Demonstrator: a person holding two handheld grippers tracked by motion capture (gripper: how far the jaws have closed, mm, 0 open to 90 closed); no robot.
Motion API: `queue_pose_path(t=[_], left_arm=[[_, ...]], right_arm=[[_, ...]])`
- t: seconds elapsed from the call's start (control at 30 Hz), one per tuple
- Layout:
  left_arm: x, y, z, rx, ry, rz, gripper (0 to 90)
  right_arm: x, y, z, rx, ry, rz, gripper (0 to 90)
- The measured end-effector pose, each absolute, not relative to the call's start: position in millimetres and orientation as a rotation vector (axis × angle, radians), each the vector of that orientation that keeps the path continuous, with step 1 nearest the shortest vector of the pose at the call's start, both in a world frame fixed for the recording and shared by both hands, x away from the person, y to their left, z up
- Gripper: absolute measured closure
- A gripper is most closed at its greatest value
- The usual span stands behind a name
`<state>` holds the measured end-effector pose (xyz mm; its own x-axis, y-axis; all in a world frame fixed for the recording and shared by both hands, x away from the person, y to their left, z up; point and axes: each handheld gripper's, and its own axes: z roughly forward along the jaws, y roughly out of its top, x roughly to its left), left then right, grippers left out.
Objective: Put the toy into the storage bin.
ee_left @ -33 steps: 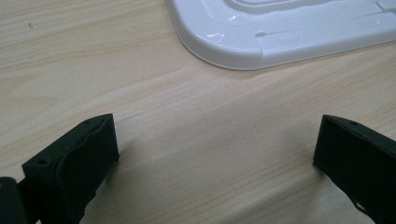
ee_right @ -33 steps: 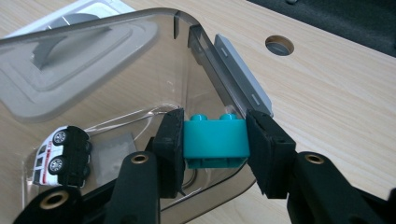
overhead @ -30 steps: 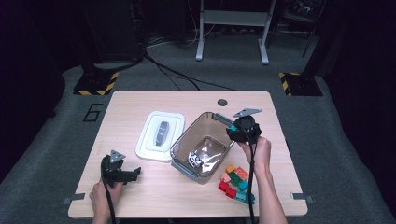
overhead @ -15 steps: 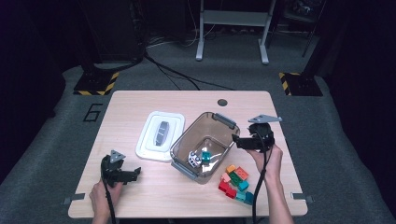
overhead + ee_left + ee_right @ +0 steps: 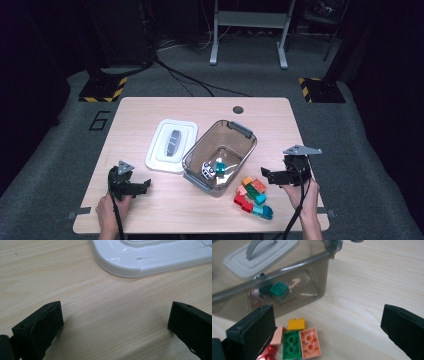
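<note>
Pale wooden tabletop (image 5: 150,210) bears a smoky clear plastic tub (image 5: 197,157) holding a teal brick (image 5: 279,289). Beside it, loose coloured bricks (image 5: 252,195) huddle. The right gripper (image 5: 267,176), jaws just opened and empty, risks scattering them; the left gripper (image 5: 142,186) gapes idle.

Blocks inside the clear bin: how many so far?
2. A teal block sits mid-floor of the bin, and a white printed block lies just left of it, touching. Others may hide behind the tinted walls.
</note>
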<state>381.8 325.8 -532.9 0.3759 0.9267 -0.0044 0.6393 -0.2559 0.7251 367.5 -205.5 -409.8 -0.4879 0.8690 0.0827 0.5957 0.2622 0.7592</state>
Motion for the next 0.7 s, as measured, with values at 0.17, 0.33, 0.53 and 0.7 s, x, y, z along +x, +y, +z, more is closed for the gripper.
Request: queue_pose_path(t=[0.17, 0.33, 0.53, 0.7], left_arm=[[381.8, 325.8, -532.9, 1.993, 1.346, 0.572, 0.0], [381.8, 325.8, -532.8, 1.994, 1.346, 0.572, 0.0], [381.8, 325.8, -532.9, 1.993, 1.346, 0.572, 0.0], [381.8, 325.8, -532.8, 1.994, 1.346, 0.573, 0.0]], right_arm=[[348.2, -206.2, -426.0, 1.342, 2.236, 1.041, 0.0], [337.2, -207.5, -439.6, 1.347, 2.264, 1.021, 0.0], [317.4, -206.8, -463.8, 1.375, 2.296, 0.999, 0.0], [302.2, -206.6, -481.0, 1.379, 2.323, 0.977, 0.0]])
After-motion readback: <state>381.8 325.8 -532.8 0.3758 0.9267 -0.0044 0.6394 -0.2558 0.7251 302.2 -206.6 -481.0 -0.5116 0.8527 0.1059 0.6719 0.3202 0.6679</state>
